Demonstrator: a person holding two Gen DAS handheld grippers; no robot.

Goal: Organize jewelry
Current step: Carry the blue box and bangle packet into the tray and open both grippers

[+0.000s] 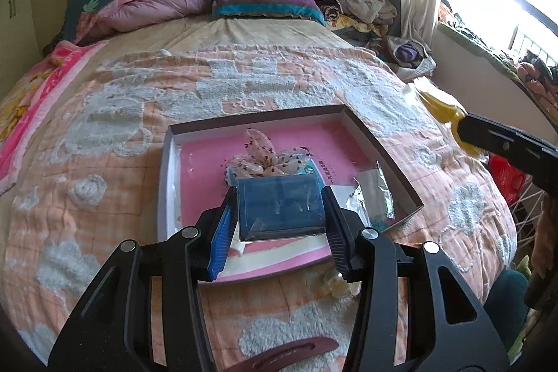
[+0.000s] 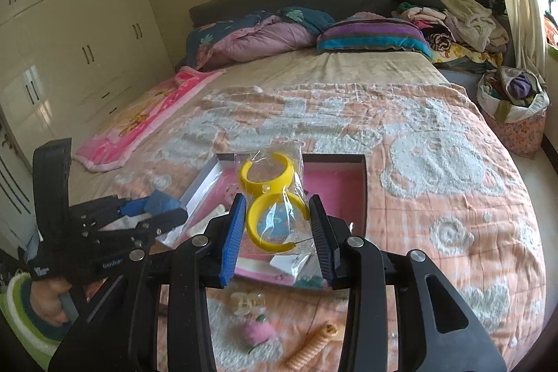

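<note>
My left gripper (image 1: 280,197) is shut on a small blue transparent case (image 1: 282,210), held over the near part of a shallow box with a pink lining (image 1: 195,162). In that box lie a flowered fabric hair piece (image 1: 265,159) and a clear plastic bag (image 1: 375,190). My right gripper (image 2: 277,199) is shut on a clear bag holding two yellow bangles (image 2: 268,183), above the same box (image 2: 334,176). In the right wrist view the left gripper (image 2: 153,203) shows at the left with the blue case (image 2: 164,199). The right gripper (image 1: 465,128) enters the left wrist view at the right edge.
On the peach bedspread (image 2: 436,183) before the box lie a clear claw clip (image 2: 247,300), a pink pompom (image 2: 259,332), an orange spiral hair tie (image 2: 310,351) and a maroon hair clip (image 1: 289,351). Pillows and piled clothes sit at the bed's head, and a basket (image 2: 512,114) stands right.
</note>
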